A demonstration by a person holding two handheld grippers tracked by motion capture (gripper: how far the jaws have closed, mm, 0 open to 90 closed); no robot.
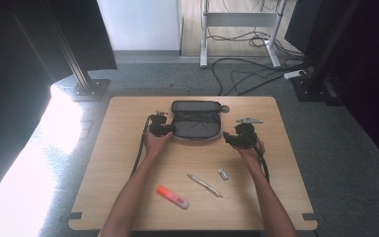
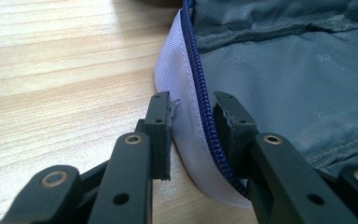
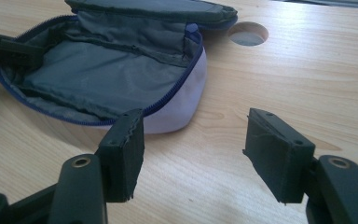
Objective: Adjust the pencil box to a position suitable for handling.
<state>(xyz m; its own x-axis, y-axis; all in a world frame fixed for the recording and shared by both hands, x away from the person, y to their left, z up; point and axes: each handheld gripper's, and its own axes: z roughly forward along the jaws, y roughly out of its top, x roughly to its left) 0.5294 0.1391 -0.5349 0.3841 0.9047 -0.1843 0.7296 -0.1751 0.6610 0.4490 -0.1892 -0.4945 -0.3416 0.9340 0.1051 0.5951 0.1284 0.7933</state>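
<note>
The wooden worktop [image 1: 128, 163] is carrying everything, and the biggest thing on it is a zip pouch [image 1: 196, 123] lying unzipped toward the far middle, its grey lining showing and its flap folded back. A person's forearms are reaching in from the near edge, one hand at each end of the pouch.

The left tongs [image 2: 193, 119] are sitting at the pouch's left end, their jaws a little apart and straddling its rim: one jaw is lying outside against the pale fabric wall, the other inside by the lining, with the blue zipper [image 2: 204, 112] running between them. Whether they are actually pinching the rim, I cannot tell.

The right tongs [image 3: 193, 140] are hanging wide apart just beside the pouch's right end, holding nothing, bare wood between the jaws.

Nearer the person, well apart from the pouch, an orange highlighter [image 1: 172, 197], a silver pen [image 1: 205, 185] and a small metal clip-like piece [image 1: 222, 173] are lying loose.
</note>
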